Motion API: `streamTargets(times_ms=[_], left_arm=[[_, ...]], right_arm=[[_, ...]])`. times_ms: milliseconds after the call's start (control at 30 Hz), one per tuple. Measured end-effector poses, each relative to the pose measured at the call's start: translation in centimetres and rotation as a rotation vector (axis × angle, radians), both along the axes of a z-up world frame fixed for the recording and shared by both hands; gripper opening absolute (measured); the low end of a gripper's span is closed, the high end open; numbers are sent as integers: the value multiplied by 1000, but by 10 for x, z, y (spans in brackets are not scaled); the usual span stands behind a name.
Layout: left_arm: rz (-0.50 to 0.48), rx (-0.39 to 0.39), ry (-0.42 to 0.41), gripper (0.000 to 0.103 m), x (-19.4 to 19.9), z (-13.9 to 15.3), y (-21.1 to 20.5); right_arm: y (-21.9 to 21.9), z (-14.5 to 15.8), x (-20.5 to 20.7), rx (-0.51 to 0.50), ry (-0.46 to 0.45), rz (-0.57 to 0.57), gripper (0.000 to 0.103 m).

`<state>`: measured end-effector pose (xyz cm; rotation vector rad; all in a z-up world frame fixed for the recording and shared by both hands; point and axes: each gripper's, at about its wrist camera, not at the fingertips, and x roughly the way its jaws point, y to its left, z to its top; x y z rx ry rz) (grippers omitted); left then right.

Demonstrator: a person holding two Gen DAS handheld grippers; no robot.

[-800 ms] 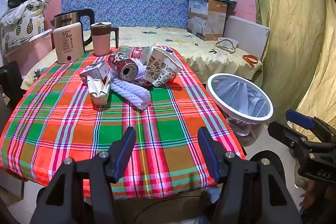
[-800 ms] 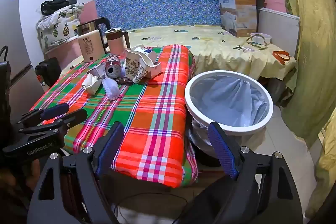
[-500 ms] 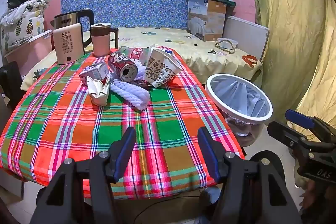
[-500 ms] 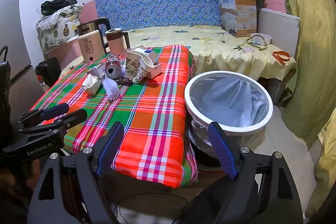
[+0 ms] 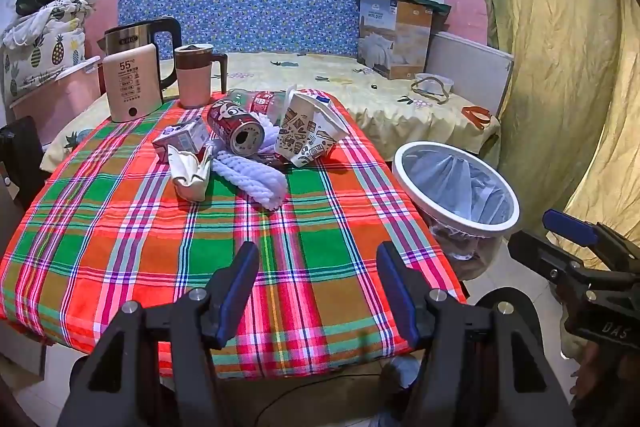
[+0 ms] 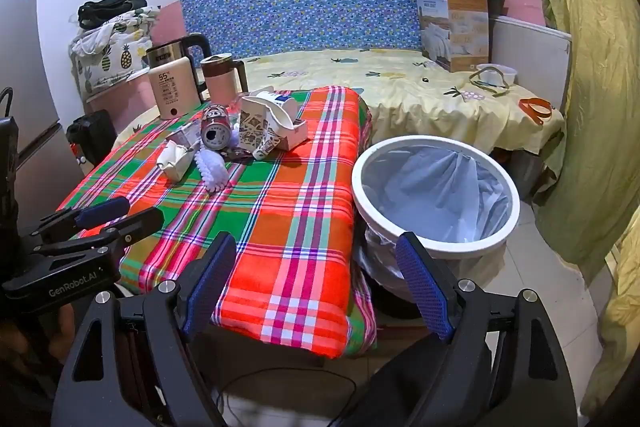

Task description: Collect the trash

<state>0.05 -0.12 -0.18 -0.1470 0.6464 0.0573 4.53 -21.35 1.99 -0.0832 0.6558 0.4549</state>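
Note:
A heap of trash lies at the far end of the plaid table (image 5: 120, 251): a red can (image 5: 236, 130) on its side, a crushed patterned paper cup (image 5: 306, 137), a small carton (image 5: 182, 141), a crumpled cream wrapper (image 5: 191, 174) and a white braided rope (image 5: 256, 177). The heap also shows in the right wrist view, with the can (image 6: 215, 131) and cup (image 6: 260, 129). A white-rimmed bin with a blue liner (image 5: 456, 187) (image 6: 434, 189) stands right of the table. My left gripper (image 5: 318, 259) is open and empty over the table's near edge. My right gripper (image 6: 316, 253) is open and empty between table corner and bin.
A kettle (image 5: 134, 83) and a pink mug (image 5: 195, 75) stand at the table's back left. A bed with a yellow sheet (image 5: 360, 95) lies behind, with a cardboard box (image 5: 394, 37). A green curtain (image 5: 560, 67) hangs on the right. A fridge (image 6: 24, 107) stands at the left.

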Motion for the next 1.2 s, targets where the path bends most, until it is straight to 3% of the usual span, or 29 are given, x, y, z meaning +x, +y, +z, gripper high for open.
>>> streamTargets(times_ms=[1200], left_arm=[[-12, -14, 4, 63, -1, 0, 3]], right_arm=[[5, -6, 5, -6, 17, 4, 83]])
